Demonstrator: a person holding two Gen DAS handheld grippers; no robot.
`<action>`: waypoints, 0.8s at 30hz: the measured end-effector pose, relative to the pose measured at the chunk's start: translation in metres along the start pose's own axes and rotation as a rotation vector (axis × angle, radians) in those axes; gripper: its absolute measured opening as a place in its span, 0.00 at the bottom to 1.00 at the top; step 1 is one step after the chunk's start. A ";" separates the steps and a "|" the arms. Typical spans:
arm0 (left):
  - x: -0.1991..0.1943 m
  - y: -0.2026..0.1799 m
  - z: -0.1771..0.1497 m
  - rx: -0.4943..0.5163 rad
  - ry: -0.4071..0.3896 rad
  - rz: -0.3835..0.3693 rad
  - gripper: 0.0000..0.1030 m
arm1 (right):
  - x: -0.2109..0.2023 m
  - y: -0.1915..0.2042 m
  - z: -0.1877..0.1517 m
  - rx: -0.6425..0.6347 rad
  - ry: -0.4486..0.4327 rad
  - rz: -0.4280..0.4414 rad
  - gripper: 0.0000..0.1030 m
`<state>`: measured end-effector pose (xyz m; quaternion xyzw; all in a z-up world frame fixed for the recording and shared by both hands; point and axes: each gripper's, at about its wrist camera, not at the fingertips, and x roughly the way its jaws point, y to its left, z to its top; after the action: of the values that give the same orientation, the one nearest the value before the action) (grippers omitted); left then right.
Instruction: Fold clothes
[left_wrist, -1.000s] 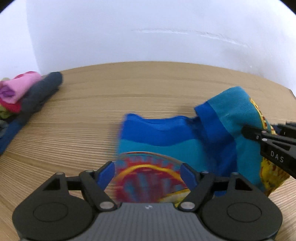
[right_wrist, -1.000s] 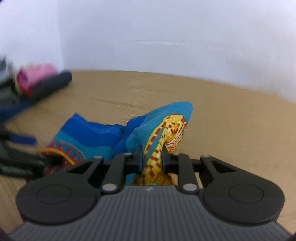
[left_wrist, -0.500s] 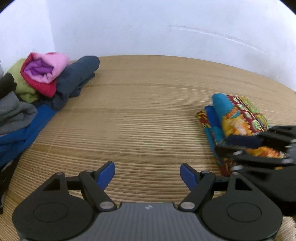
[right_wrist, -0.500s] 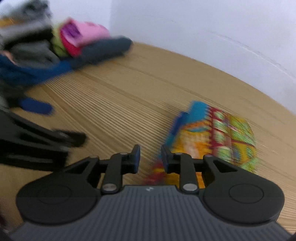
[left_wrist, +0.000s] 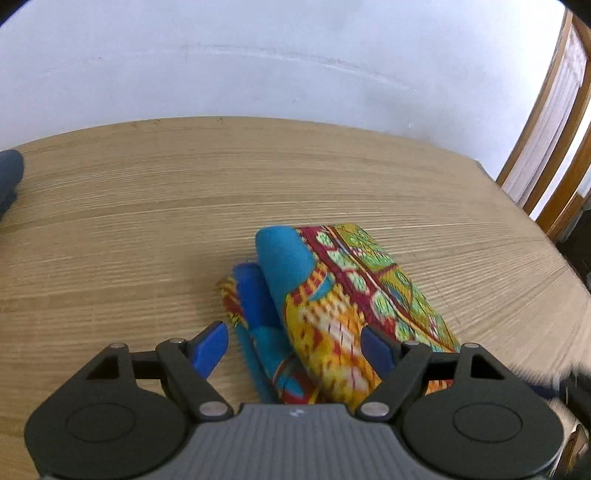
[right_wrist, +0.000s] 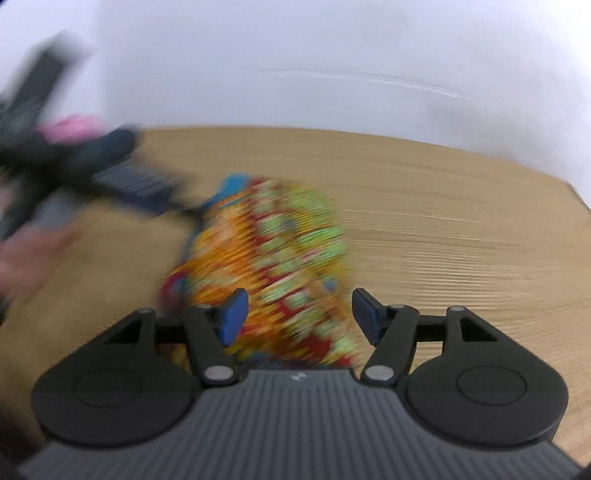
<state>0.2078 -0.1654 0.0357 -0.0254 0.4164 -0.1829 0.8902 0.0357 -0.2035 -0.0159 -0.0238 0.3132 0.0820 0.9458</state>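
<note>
Folded multicoloured patterned cloth (left_wrist: 343, 295) now flat on ribbed wooden table (left_wrist: 147, 221), unlike a second ago. Right gripper (right_wrist: 295, 314) released, opening, blurred, seemingly above it. Left gripper (left_wrist: 293, 345) wide, holding nothing, angled down.

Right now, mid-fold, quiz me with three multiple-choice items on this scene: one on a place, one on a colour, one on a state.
1. Where does the folded patterned cloth lie?
A. on the wooden table
B. on the floor
C. hanging from a claw

2. What colour are the left claw pads?
A. red
B. blue
C. white

3. How do the right claw jaws stand?
A. clamped on the cloth
B. apart, pads clear of the cloth
C. shut on nothing

Answers:
1 A: the cloth rests flat on the tabletop in both views.
2 B: both pads show blue in the left wrist view.
3 B: the jaws are opening, with the cloth showing between them and neither pad pressing it.
</note>
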 end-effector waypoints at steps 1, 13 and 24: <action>0.002 0.002 0.004 -0.010 0.000 -0.001 0.78 | -0.002 0.002 -0.004 0.028 0.015 0.046 0.62; 0.048 0.008 0.028 -0.058 0.084 -0.029 0.77 | 0.036 0.019 -0.007 0.044 -0.036 0.134 0.57; 0.025 0.018 0.017 0.022 0.025 0.134 0.32 | 0.018 0.056 0.008 -0.123 -0.102 0.228 0.13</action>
<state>0.2406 -0.1597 0.0245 0.0147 0.4263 -0.1276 0.8954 0.0445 -0.1455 -0.0200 -0.0417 0.2595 0.2092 0.9419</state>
